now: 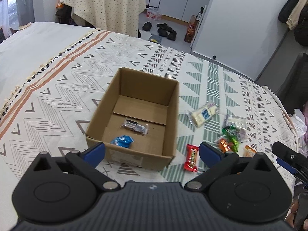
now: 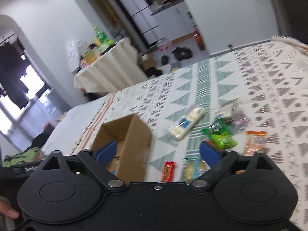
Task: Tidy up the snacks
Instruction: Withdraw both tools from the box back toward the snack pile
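Observation:
An open cardboard box [image 1: 173, 119] sits on the patterned bedspread and also shows in the right wrist view [image 2: 134, 134]. Inside lie a blue snack packet [image 1: 122, 141] and a dark clear-wrapped snack [image 1: 134, 126]. To its right lie a red bar [image 1: 191, 157] [image 2: 168, 171], a white packet [image 1: 202, 114] [image 2: 185, 123], a green packet [image 1: 231, 134] [image 2: 221, 137] and orange packets [image 1: 250, 151] [image 2: 254, 142]. My left gripper [image 1: 152, 152] is open and empty, above the box's near edge. My right gripper [image 2: 157, 152] is open and empty above the bed; it also shows at the left wrist view's right edge [image 1: 286, 159].
The bedspread [image 1: 57, 88] covers the bed. A round table with a dotted cloth [image 1: 107, 5] holds bottles and packets beyond the bed. Shoes [image 1: 163, 29] lie on the floor. Coats [image 1: 296, 9] hang at far right. A yellowish packet [image 2: 193, 170] lies under my right gripper.

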A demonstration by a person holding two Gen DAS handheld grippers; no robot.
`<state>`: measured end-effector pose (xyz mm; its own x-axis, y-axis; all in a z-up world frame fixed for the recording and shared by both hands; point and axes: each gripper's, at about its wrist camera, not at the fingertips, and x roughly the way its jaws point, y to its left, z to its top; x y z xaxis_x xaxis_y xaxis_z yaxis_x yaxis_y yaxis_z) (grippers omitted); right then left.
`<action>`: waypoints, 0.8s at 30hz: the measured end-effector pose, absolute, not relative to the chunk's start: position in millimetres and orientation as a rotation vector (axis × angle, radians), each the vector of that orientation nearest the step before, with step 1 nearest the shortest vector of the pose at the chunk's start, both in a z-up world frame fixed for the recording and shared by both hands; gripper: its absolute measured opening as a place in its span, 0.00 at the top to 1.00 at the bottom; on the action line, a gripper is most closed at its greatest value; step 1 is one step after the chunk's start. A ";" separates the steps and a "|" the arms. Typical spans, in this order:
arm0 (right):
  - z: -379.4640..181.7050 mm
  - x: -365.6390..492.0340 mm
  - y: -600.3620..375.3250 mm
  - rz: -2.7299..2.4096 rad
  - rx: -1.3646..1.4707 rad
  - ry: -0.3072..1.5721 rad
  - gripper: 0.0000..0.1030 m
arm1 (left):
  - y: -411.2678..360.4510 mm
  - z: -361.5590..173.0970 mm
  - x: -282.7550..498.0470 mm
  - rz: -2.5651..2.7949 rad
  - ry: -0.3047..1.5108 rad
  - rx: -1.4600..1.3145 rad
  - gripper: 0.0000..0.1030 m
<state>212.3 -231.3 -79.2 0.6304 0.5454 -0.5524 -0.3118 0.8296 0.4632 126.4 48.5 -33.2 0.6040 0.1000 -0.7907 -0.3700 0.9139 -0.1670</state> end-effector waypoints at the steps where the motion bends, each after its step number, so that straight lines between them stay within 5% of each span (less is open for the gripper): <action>1: -79.8 211.6 -237.1 0.491 0.347 0.738 0.05 | 45.1 -33.2 126.8 0.273 0.888 -0.325 0.00; 24: -26.2 169.9 -304.2 0.290 0.381 0.764 0.00 | -29.8 -7.3 102.4 0.130 0.851 -0.327 0.00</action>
